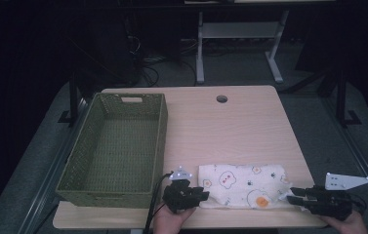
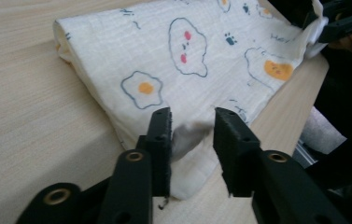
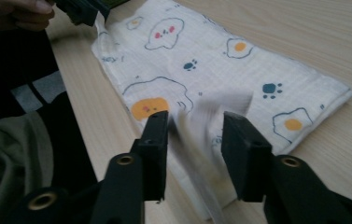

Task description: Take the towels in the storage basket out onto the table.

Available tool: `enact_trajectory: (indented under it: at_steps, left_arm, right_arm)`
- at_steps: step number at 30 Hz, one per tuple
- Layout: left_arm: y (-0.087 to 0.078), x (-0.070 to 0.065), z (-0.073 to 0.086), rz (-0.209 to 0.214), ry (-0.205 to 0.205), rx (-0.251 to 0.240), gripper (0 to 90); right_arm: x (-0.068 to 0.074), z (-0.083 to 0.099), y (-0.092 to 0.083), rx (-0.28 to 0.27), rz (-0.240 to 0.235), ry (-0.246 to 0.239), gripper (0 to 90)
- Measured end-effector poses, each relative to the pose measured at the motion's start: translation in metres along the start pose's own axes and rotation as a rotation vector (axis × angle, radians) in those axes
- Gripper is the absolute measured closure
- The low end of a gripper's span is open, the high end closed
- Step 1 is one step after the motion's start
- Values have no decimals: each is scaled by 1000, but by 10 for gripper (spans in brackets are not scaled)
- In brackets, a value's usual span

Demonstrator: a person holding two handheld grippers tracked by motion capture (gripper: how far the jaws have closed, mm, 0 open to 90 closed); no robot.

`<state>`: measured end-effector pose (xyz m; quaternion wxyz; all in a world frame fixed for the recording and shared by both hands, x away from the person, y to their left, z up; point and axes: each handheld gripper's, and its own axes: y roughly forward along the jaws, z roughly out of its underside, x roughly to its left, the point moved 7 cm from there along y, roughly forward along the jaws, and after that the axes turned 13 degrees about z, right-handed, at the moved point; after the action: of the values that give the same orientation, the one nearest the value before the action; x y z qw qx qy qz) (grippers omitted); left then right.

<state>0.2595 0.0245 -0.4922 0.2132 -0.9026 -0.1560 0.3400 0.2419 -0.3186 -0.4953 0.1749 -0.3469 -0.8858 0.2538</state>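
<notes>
Soft crinkly printed cloth [image 1: 242,185], folded into a rectangle, lies on the woodgrain table [image 1: 230,126] near the front edge. Left gripper [image 2: 192,123] and right gripper [image 3: 194,126] released, corners loose between jaws. Woven green basket [image 1: 118,146] beside.

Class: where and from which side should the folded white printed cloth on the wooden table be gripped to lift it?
Grip the folded white printed cloth at its two near corners, coming in low from the table's front edge. It lies flat, so only its edges give the jaws purchase; the left gripper and right gripper already straddle them, open.
</notes>
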Motion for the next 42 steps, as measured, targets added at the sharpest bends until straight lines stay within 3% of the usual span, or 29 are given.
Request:
enact_trajectory:
  at_steps: [5, 10, 14, 19, 22, 28, 31, 34, 39, 42]
  left_arm:
    - [-9, -4, -9, 7, 15, -33, 623]
    - [-3, -2, -12, 0, 24, -17, 688]
    - [7, 3, -13, -3, 20, 6, 732]
    - [17, 7, -10, -17, 14, 48, 740]
    - [19, 9, -7, -36, 22, 85, 740]
    - [22, 15, 3, -65, -4, 131, 734]
    - [20, 14, 0, -51, 3, 110, 730]
    - [20, 12, -11, -66, 12, 59, 722]
    - [27, 20, -34, -111, 34, -20, 710]
    - [33, 30, -42, -146, 36, -34, 710]
  right_arm:
    - [0, -10, -9, -27, -13, -2, 547]
    - [-2, -17, -7, -23, -5, -7, 680]
    - [-4, -21, 3, 17, 9, -10, 794]
    - [-1, -5, 22, 133, 2, -44, 852]
    - [1, 4, 24, 147, 2, -46, 849]
    - [1, 15, 26, 166, 14, -44, 836]
    - [1, 13, 25, 166, 20, -49, 798]
    - [-2, 2, 24, 133, 41, -61, 788]
    - [-17, -24, 33, 82, 119, -58, 788]
    - [-27, -36, 44, 62, 147, -45, 788]
